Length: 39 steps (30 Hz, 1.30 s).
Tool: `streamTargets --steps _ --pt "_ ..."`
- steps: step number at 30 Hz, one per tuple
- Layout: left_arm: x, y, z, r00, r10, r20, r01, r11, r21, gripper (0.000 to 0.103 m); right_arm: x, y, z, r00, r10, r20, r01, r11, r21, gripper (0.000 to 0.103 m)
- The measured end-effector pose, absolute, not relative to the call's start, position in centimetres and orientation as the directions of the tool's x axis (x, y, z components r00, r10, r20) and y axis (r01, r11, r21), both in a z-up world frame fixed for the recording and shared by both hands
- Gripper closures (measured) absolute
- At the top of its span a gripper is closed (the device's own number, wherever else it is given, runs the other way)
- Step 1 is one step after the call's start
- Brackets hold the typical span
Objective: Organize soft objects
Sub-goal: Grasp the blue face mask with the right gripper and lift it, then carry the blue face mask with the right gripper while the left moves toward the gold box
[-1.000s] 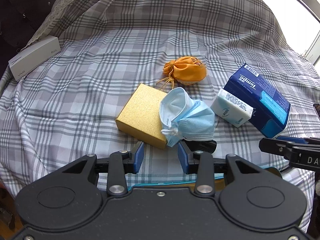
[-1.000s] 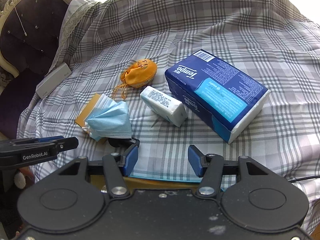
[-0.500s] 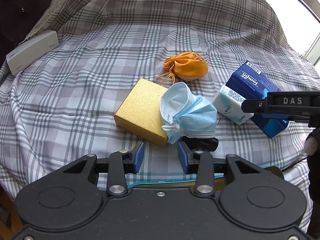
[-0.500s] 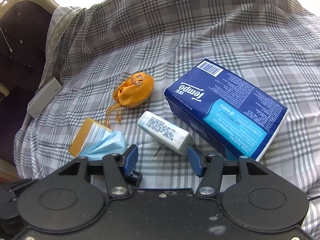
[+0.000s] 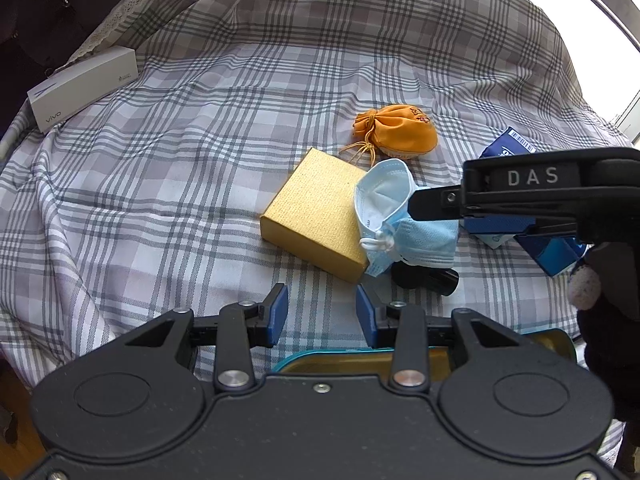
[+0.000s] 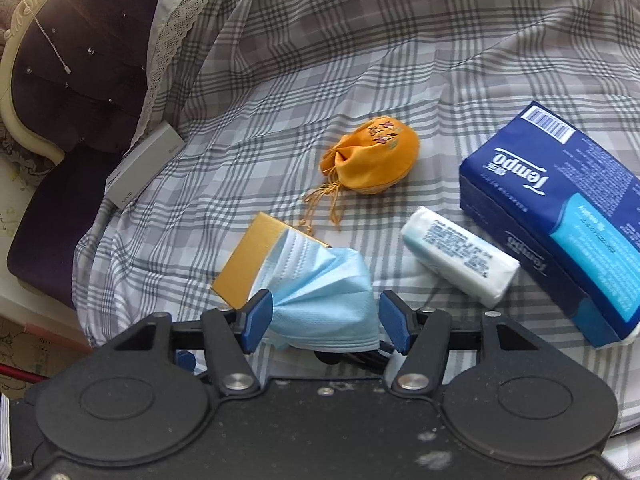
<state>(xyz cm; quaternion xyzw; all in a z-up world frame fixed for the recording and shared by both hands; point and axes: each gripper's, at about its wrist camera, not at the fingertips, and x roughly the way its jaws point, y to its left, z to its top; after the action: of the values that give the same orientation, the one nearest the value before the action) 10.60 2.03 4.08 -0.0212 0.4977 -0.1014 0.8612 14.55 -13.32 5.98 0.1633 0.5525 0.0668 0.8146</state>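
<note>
A crumpled light blue face mask (image 6: 320, 296) (image 5: 394, 216) lies partly on a gold box (image 5: 316, 212) (image 6: 248, 264) on the plaid sheet. My right gripper (image 6: 325, 315) is open, its blue pads either side of the mask's near end. It shows side-on in the left wrist view (image 5: 432, 204), over the mask. My left gripper (image 5: 321, 314) is open and empty, just short of the gold box. An orange drawstring pouch (image 5: 396, 132) (image 6: 372, 158) lies behind. A small white tissue pack (image 6: 460, 256) and a big blue Tempo tissue pack (image 6: 560, 208) lie to the right.
A black cylinder (image 5: 426, 276) lies under the mask's near edge. A gold tin with a teal rim (image 5: 348, 362) sits below the left gripper. A grey vivo box (image 5: 80, 88) (image 6: 144, 168) lies at the far left by a dark padded headboard (image 6: 72, 64).
My right gripper has swung left from the tissue packs to the mask, which now sits between its pads. The left gripper has edged a little left; the objects have not moved.
</note>
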Motion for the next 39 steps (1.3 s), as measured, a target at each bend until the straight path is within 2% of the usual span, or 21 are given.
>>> streamTargets --steps 4,15,20,21,25,27,29,39 --pt "10.3 2.9 4.0 0.486 -0.195 -0.852 0.139 0.98 -0.145 0.063 15.8 -12.3 4.9 0.371 0.285 -0.884 0.081 0.938 0.336 0.037" --pt "10.0 3.7 3.9 0.486 -0.209 -0.849 0.133 0.977 -0.165 0.063 17.3 -12.0 2.6 0.323 0.203 -0.924 0.122 0.96 0.254 0.037" --pt "9.9 3.7 4.0 0.488 -0.212 -0.847 0.135 0.977 -0.166 0.063 17.6 -12.7 1.8 0.292 0.245 -0.924 0.154 0.942 0.299 0.037" --pt "9.9 3.7 4.0 0.489 -0.211 -0.846 0.135 0.977 -0.166 0.063 17.6 -12.9 1.7 0.288 0.262 -0.921 0.162 0.935 0.316 0.038" --pt "9.9 3.8 4.2 0.491 -0.207 -0.846 0.133 0.978 -0.162 0.063 17.9 -13.4 1.5 0.293 0.289 -0.911 0.172 0.922 0.348 0.053" --pt "9.9 3.7 4.2 0.492 -0.206 -0.846 0.133 0.978 -0.161 0.063 17.9 -13.4 1.7 0.306 0.282 -0.909 0.175 0.922 0.345 0.056" --pt "9.9 3.6 4.3 0.49 -0.205 -0.847 0.134 0.978 -0.159 0.063 17.9 -13.4 2.0 0.323 0.285 -0.903 0.168 0.921 0.351 0.066" --pt "10.2 2.9 4.2 0.486 -0.214 -0.847 0.158 0.975 -0.156 0.063 21.9 -12.3 3.9 0.412 0.263 -0.873 0.124 0.932 0.34 0.066"
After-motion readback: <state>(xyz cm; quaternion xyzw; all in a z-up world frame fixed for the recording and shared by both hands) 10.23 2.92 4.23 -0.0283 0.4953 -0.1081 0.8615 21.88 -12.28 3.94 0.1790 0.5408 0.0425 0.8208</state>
